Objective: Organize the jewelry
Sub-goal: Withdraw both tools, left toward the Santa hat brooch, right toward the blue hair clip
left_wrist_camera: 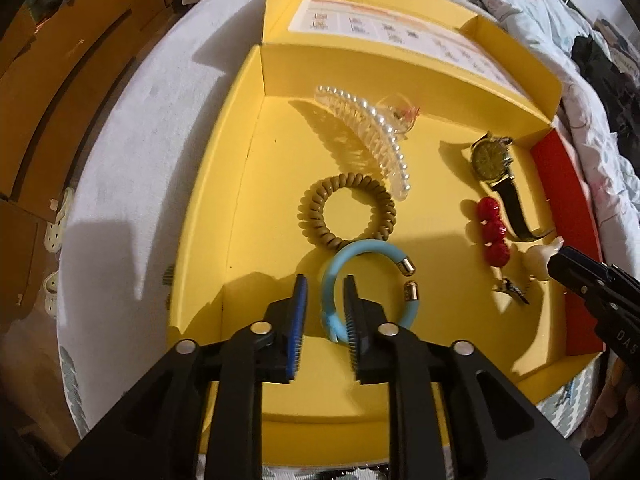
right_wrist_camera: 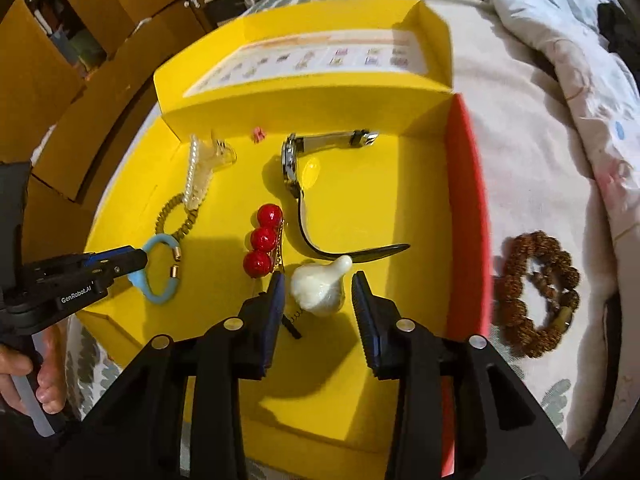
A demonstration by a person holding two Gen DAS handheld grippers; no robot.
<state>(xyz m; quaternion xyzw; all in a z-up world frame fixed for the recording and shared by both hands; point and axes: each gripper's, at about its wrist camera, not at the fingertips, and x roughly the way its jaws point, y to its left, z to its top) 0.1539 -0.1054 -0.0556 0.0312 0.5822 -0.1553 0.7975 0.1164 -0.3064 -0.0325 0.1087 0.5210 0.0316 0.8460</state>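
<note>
A yellow box [left_wrist_camera: 240, 184] [right_wrist_camera: 400, 208] holds the jewelry. My left gripper [left_wrist_camera: 325, 290] is open, its fingers straddling the left side of a light blue bangle [left_wrist_camera: 352, 256] [right_wrist_camera: 156, 280] with gold ends. My right gripper [right_wrist_camera: 318, 284] is open around a white garlic-shaped ornament [right_wrist_camera: 320, 286] [left_wrist_camera: 542, 258], not closed on it. Also in the box lie a pearl hair claw [left_wrist_camera: 360, 128] [right_wrist_camera: 200, 176], a brown coil hair tie [left_wrist_camera: 346, 210] [right_wrist_camera: 176, 216], a red bead clip [left_wrist_camera: 492, 232] [right_wrist_camera: 262, 238] and a wristwatch [left_wrist_camera: 490, 158] [right_wrist_camera: 292, 160].
A brown bead bracelet [right_wrist_camera: 540, 292] lies on the bedding right of the box. The box's lid [right_wrist_camera: 320, 60] stands open at the back, with a printed sheet inside. Rumpled quilt [right_wrist_camera: 560, 60] lies to the right, wooden cabinets [left_wrist_camera: 60, 80] to the left.
</note>
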